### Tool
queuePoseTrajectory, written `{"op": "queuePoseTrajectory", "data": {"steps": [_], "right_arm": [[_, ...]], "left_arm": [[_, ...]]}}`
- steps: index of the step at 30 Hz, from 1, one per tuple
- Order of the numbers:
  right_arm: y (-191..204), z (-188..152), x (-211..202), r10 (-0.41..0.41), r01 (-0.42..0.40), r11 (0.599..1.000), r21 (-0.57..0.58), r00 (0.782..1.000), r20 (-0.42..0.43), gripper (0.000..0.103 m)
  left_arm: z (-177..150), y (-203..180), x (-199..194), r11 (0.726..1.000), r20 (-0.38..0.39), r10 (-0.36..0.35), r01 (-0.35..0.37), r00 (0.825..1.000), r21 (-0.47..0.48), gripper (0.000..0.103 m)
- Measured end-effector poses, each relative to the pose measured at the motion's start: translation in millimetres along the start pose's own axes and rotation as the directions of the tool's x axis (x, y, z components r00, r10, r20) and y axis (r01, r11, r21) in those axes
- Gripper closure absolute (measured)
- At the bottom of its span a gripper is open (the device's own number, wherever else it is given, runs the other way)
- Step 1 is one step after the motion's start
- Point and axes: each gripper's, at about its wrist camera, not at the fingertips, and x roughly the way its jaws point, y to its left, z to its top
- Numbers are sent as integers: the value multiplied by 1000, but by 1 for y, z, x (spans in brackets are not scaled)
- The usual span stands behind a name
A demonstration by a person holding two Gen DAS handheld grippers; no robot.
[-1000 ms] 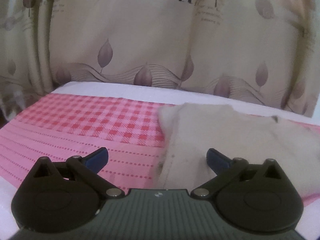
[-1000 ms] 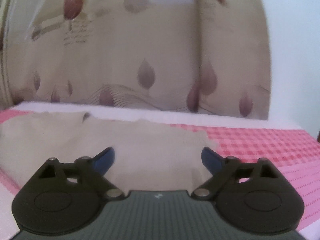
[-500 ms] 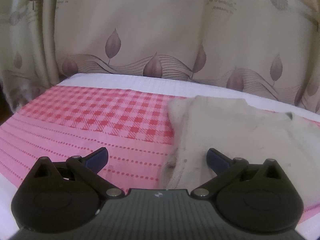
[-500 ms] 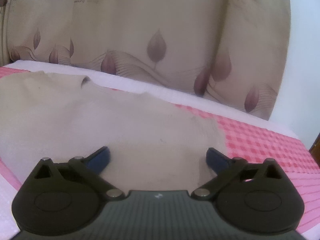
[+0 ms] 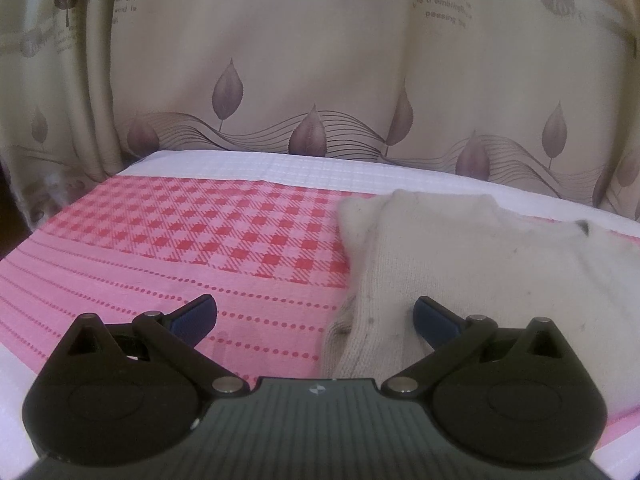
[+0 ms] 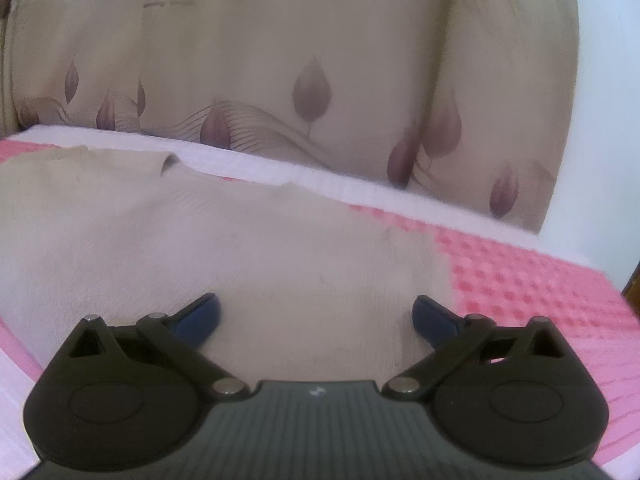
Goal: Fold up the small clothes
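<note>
A small cream knitted garment [image 5: 472, 264] lies flat on a pink checked cloth [image 5: 192, 240]. In the left wrist view its left edge and near corner lie between my fingers. My left gripper [image 5: 314, 314] is open and empty, low over that corner. In the right wrist view the garment [image 6: 224, 248] fills the middle, and its right edge is near my right fingertip. My right gripper [image 6: 316, 314] is open and empty, just above the knit.
A beige curtain with leaf prints [image 5: 320, 72] hangs close behind the surface. A white padded border [image 5: 280, 166] runs along the far edge. A white wall [image 6: 608, 120] stands at the far right. Bare pink cloth [image 6: 540, 280] lies right of the garment.
Both grippers have moved forward and down toward the garment, which now looks larger. Both stayed open. The garment has not moved.
</note>
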Motion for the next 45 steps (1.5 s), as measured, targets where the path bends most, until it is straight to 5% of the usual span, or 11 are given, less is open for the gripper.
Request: {"op": "queuePoseTrajectory", "data": {"steps": [15, 45], "right_arm": [[18, -2, -5, -77, 81, 992, -97, 996, 40, 0], [9, 0, -3, -44, 46, 997, -65, 999, 28, 0]], "left_arm": [[0, 3, 1, 1000, -4, -3, 3, 1000, 5, 0], [0, 4, 0, 999, -5, 6, -6, 1000, 35, 0]]}}
